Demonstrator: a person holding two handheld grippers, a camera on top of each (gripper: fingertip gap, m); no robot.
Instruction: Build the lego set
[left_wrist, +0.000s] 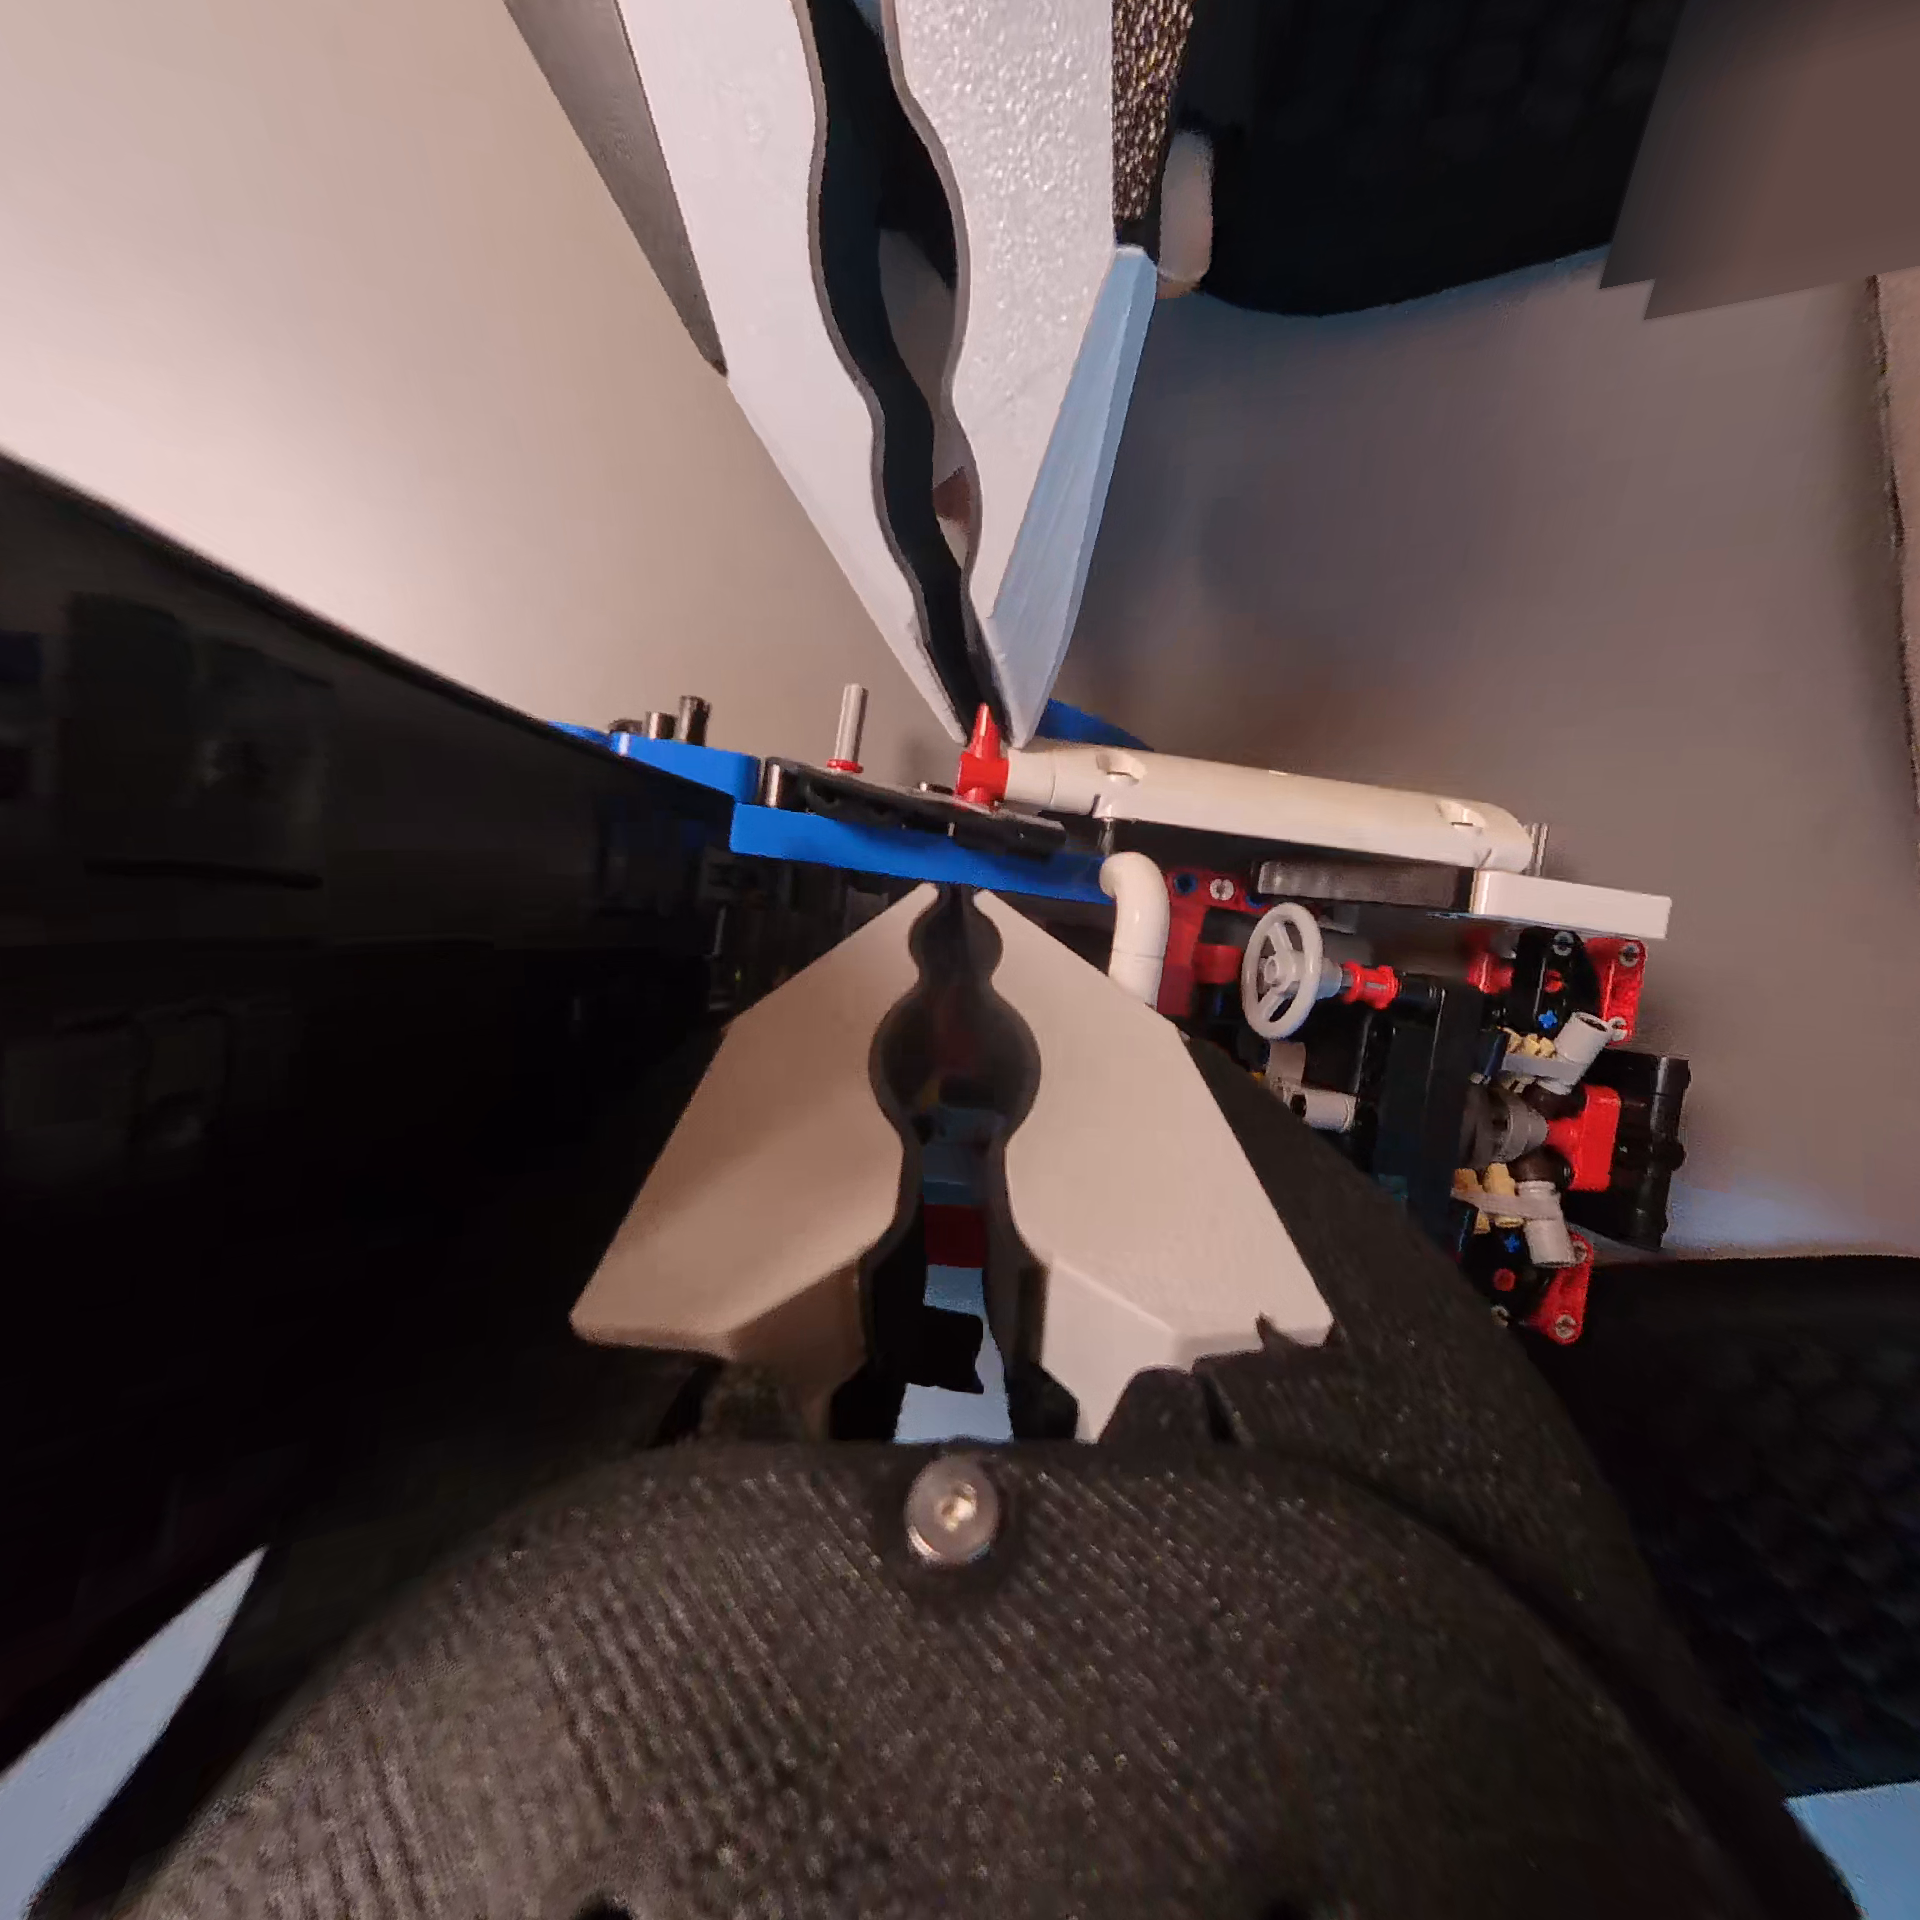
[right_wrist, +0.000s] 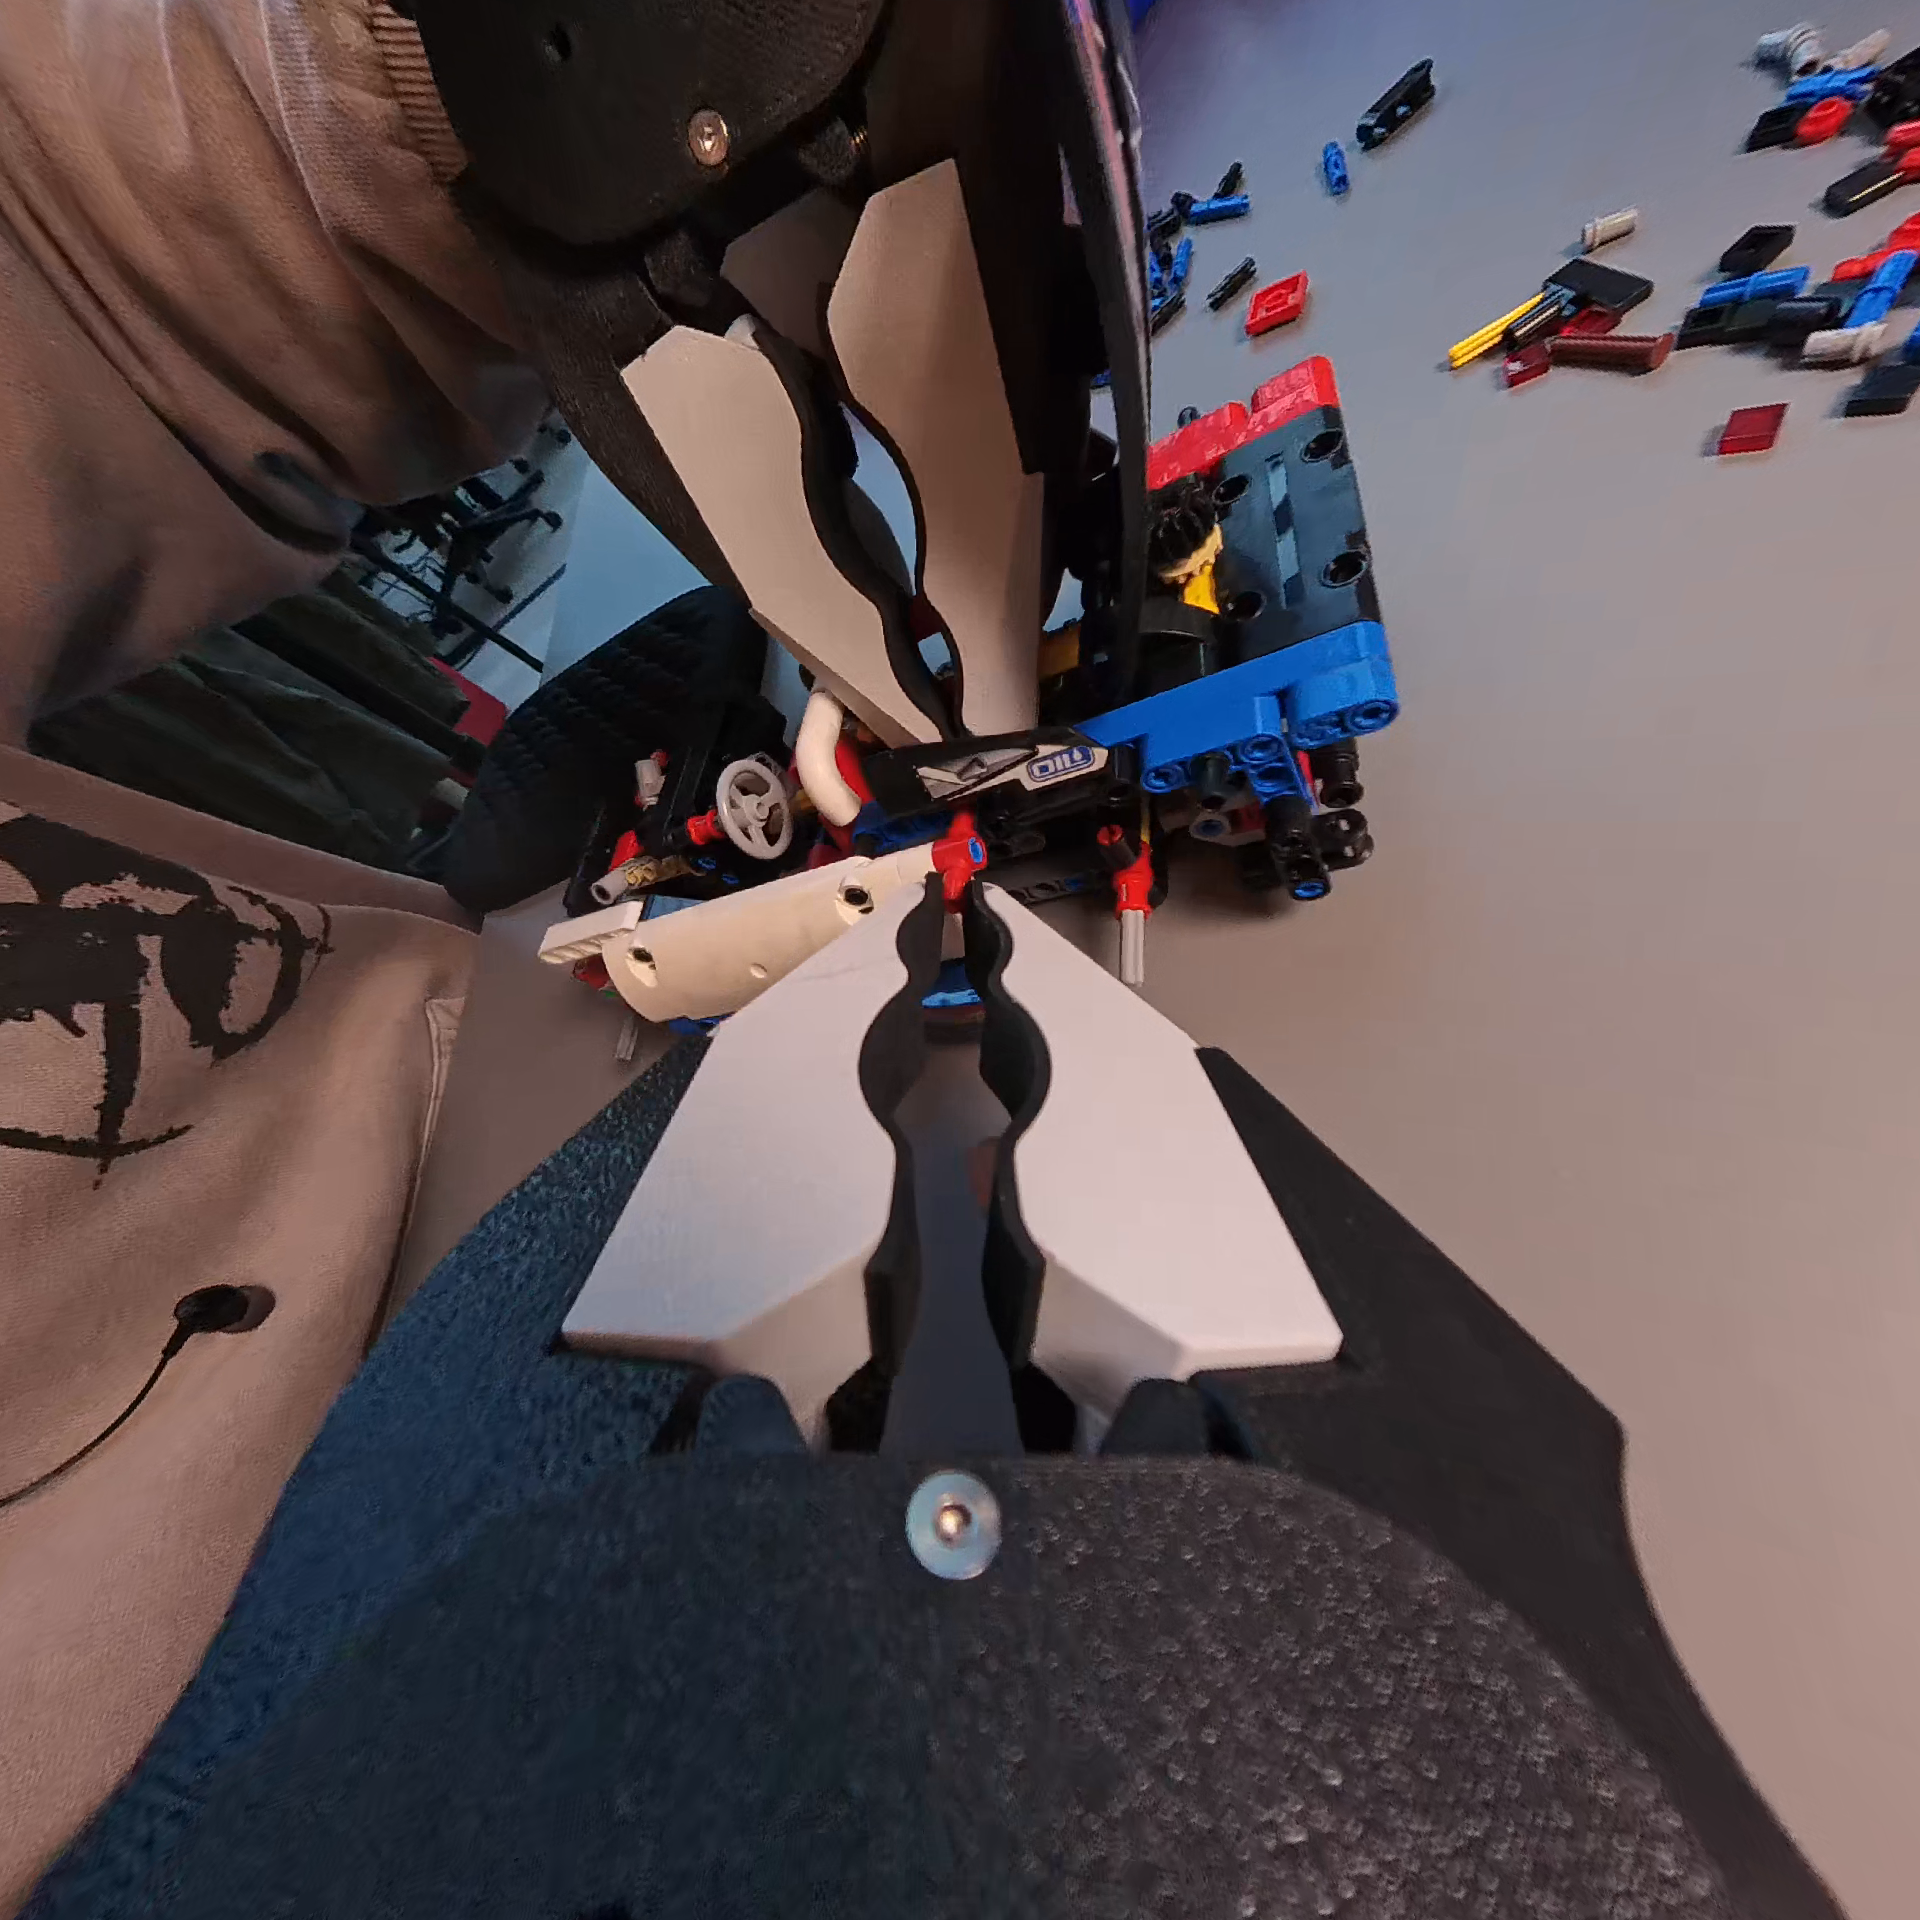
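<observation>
The partly built lego car (left_wrist: 1403, 1039) of blue, black, red and white parts lies on its side on the grey table (right_wrist: 1558, 987); it also shows in the right wrist view (right_wrist: 1247, 717). My left gripper (left_wrist: 951, 899) is shut on the car's blue side panel (left_wrist: 894, 857). In the right wrist view it (right_wrist: 971, 727) comes down from above onto the car's black stickered panel. My right gripper (right_wrist: 951, 896) is shut on a red pin (right_wrist: 958, 852) that sits at the end of a white panel (right_wrist: 748, 935). In the left wrist view it (left_wrist: 982, 717) pinches this pin (left_wrist: 980, 774) from above.
Several loose lego pieces (right_wrist: 1714, 301) lie scattered at the table's far right. A black tyre (right_wrist: 613, 727) and a grey steering wheel (right_wrist: 755, 805) are on the car's left. A grey axle (right_wrist: 1132, 940) sticks out beside the pin. A person's beige sweatshirt (right_wrist: 208, 935) fills the left. Only a small space, under 4 cm, lies between the two pairs of fingers.
</observation>
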